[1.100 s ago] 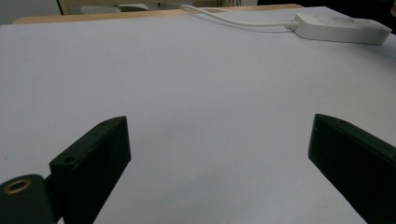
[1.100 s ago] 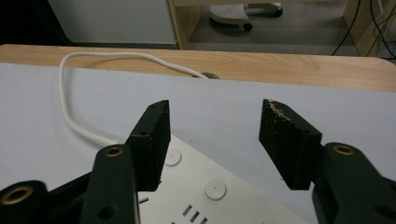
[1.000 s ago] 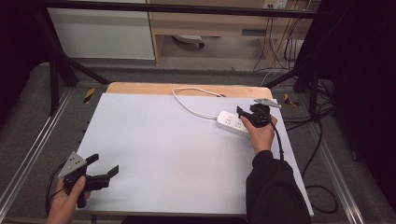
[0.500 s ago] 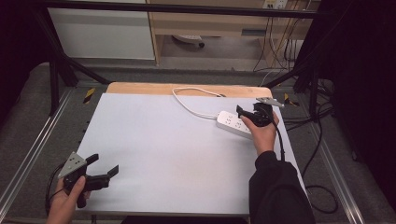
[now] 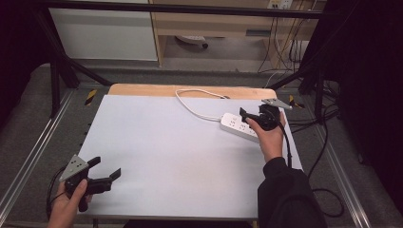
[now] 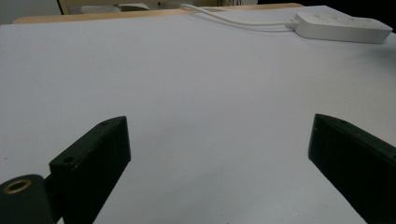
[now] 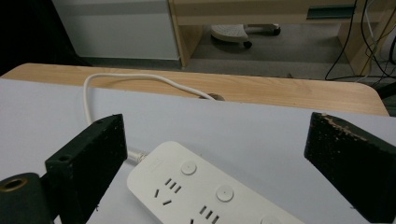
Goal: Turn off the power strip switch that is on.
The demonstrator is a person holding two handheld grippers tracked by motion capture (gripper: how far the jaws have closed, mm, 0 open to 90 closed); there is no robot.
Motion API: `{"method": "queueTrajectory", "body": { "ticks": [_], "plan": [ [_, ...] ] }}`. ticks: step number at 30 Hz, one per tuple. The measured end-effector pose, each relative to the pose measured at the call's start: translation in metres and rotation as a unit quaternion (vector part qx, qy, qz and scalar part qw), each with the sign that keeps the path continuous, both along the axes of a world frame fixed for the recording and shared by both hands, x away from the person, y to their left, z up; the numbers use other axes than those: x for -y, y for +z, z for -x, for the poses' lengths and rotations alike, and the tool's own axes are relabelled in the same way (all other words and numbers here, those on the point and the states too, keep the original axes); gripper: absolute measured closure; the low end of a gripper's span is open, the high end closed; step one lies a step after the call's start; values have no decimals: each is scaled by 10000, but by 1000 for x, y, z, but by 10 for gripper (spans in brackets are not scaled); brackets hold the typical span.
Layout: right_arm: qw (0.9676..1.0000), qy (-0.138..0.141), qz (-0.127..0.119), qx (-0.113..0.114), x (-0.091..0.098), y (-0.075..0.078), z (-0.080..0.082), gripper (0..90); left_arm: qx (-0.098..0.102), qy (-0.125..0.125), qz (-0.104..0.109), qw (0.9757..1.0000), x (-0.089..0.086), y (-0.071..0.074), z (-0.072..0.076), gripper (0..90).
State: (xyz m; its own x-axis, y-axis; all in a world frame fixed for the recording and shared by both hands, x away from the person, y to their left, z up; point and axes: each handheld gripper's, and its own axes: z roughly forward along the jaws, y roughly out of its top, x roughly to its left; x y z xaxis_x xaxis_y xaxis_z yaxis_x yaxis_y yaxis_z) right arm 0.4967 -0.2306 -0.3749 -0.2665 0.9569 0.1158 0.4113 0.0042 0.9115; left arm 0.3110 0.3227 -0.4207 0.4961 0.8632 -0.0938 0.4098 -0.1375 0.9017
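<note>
Your right gripper (image 5: 248,115) hovers above the white plastic power strip (image 5: 240,127), fingers just spread wide, empty; next, withdraw clear.

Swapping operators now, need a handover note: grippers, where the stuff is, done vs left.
Right gripper: jaws wide, just been opening, nothing between them; it hovers over the near end of the power strip.
Left gripper: open, holding nothing, low over the near left corner of the white table top.
Power strip: lies flat at the far right of the table top, sockets up, nothing plugged in that I can see. Its white cable loops back to the wooden far edge.
Done: the strip looks set down and let go.
Left: unclear from here; probably draw the right hand clear.
</note>
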Motion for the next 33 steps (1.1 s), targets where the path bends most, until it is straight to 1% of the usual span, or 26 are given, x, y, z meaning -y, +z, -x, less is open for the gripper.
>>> {"method": "queueTrajectory", "body": {
  "ticks": [2,4,7,8,11,14,21,22,23,24,25,27,28,29,30,31,33],
  "plan": [
    [10000,63,43,-18,-1,2,3,42,17,3,-11,10000,0,0,0,55],
    [9999,53,156,-44,-1,3,5,43,26,2,-8,10000,0,0,0,54],
    [9997,75,187,-122,-2,4,10,42,27,-5,-11,10000,1,0,0,55],
    [9997,83,203,-101,-2,4,12,43,27,-5,-11,10000,1,0,0,54],
    [9997,212,111,-93,-1,4,19,43,19,1,-6,10000,1,0,0,54],
    [9995,292,-61,-107,3,5,27,45,22,-4,-7,10000,1,0,0,55],
    [9993,366,-66,17,10,11,45,51,24,-15,-27,10000,1,0,0,54],
    [9993,366,-66,17,10,11,45,51,24,-15,-27,10000,1,0,0,54],
    [9992,394,-83,42,13,13,51,50,25,-9,-19,10000,1,0,1,55],
    [9992,394,-83,42,13,13,51,50,25,-9,-19,10000,1,0,1,54],
    [9990,438,-112,70,15,13,59,50,24,-9,-25,10000,1,0,0,54],
    [9988,461,-124,91,16,14,65,50,23,-21,-32,10000,2,1,1,54],
    [9988,472,-107,109,16,14,68,50,21,-14,-29,10000,2,1,1,54],
    [9988,472,-107,109,16,14,68,50,21,-14,-29,10000,2,1,1,54],
    [9987,495,-102,120,17,14,71,49,17,-17,-21,10000,2,0,1,54],
    [9985,529,-81,128,17,12,78,48,15,-17,-28,10000,2,0,1,54],
    [9983,565,-59,118,17,11,83,47,15,-16,-25,10000,2,0,1,54]
  ]
}}
